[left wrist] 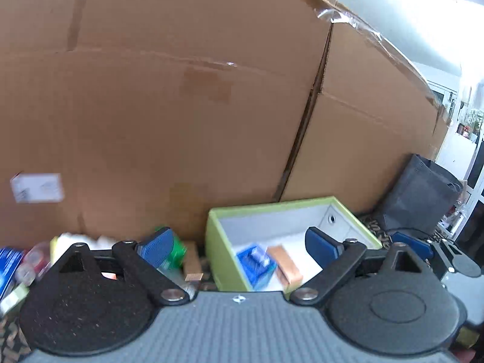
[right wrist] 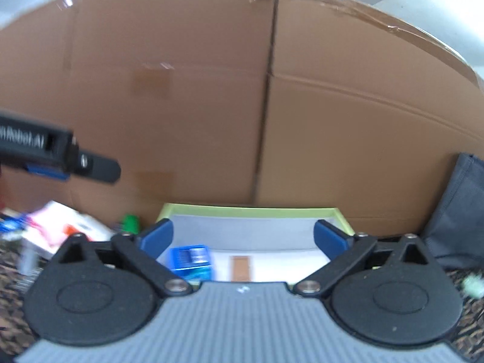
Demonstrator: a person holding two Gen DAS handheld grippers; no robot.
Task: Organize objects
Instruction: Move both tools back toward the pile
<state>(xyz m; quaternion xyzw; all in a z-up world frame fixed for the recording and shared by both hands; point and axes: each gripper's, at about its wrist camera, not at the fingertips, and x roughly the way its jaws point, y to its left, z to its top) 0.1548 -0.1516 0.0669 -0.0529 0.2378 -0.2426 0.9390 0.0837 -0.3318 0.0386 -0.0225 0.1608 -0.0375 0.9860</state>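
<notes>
A green storage box (left wrist: pixel 217 248) with a white inside stands against a cardboard wall; it also shows in the right wrist view (right wrist: pixel 251 211). Inside lie a blue packet (left wrist: pixel 255 261) (right wrist: pixel 190 260) and a tan bar (left wrist: pixel 286 264) (right wrist: pixel 240 267). My left gripper (left wrist: pixel 239 245) is open and empty, above the box's left wall. My right gripper (right wrist: pixel 243 237) is open and empty, facing the box's middle. The left gripper's finger (right wrist: pixel 93 169) shows at the left of the right wrist view. The right gripper (left wrist: pixel 423 246) shows at the right of the left wrist view.
Large cardboard boxes (left wrist: pixel 181 106) fill the back. Loose items lie left of the green box: a green bottle (left wrist: pixel 174 249) (right wrist: pixel 130 222), a white and pink packet (right wrist: pixel 65 227), blue packs (left wrist: pixel 9 263). A dark bag (left wrist: pixel 420 199) (right wrist: pixel 459 211) stands at the right. The floor is patterned.
</notes>
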